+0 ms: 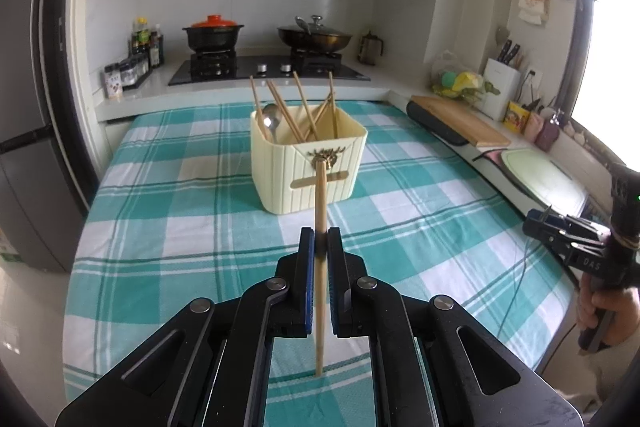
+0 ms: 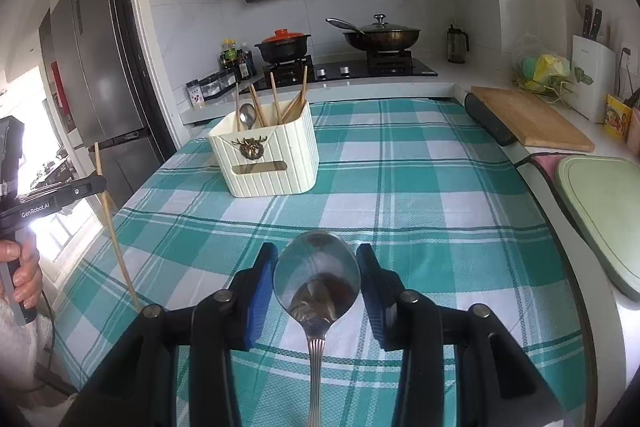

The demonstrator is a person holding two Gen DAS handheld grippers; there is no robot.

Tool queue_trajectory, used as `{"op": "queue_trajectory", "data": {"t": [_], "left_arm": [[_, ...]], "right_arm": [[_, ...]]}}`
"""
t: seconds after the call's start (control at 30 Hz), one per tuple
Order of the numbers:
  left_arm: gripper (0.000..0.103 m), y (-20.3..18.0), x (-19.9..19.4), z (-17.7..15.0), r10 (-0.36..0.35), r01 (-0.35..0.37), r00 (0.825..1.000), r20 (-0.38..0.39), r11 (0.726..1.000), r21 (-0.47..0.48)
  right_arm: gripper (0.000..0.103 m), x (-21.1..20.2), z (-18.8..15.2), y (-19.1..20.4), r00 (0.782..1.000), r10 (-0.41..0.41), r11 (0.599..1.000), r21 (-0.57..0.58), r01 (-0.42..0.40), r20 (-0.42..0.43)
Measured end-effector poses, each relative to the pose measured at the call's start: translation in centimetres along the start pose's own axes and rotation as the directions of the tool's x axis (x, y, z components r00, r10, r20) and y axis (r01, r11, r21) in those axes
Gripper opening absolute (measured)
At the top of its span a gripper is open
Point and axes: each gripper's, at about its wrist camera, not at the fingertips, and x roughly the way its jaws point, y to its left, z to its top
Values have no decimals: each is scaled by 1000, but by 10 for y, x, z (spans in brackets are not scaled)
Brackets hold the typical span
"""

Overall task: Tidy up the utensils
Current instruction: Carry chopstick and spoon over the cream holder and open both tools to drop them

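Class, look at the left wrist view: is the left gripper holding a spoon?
No, the left gripper is shut on a single wooden chopstick; the only spoon in that view stands in the cream utensil box.

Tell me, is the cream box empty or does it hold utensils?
Not empty: the cream box holds several chopsticks and a spoon, all leaning above its rim.

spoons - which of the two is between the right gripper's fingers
The large spoon in the foreground, bowl up between the right gripper fingers, which flank its bowl. The other spoon stands in the cream utensil box among chopsticks.
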Motion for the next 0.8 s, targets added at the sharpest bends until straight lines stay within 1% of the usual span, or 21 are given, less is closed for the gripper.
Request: {"op": "queue_trajectory", "data": {"t": [0.17, 0.23, 0.33, 0.47, 0.57, 0.63, 0.73, 0.8], "left_arm": [[4, 2, -2, 6, 1, -1, 1000, 24, 1000, -9], [4, 5, 0, 10, -12, 12, 1000, 24, 1000, -26], [4, 11, 3, 16, -25, 26, 999, 22, 998, -49], [4, 18, 9, 30, -51, 51, 999, 9, 997, -63], [4, 23, 7, 49, -58, 59, 998, 19, 996, -62], [4, 25, 2, 67, -60, 63, 997, 45, 996, -57], [4, 27, -7, 101, -48, 52, 993, 111, 998, -40], [4, 28, -9, 126, -38, 43, 986, 165, 999, -27]], "right_arm": [[41, -6, 13, 8, 999, 15, 1000, -11, -15, 30], [41, -5, 23, 11, 999, 17, 1000, -25, -16, 35], [41, -1, 43, 15, 999, 28, 999, -47, -26, 44], [41, 7, 78, 17, 997, 57, 996, -73, -53, 50], [41, 17, 109, 16, 996, 81, 993, -87, -77, 41], [41, 23, 131, 13, 995, 94, 992, -87, -90, 41], [41, 33, 167, 11, 993, 103, 992, -80, -98, 57], [41, 40, 190, 12, 991, 108, 992, -76, -102, 78]]}}
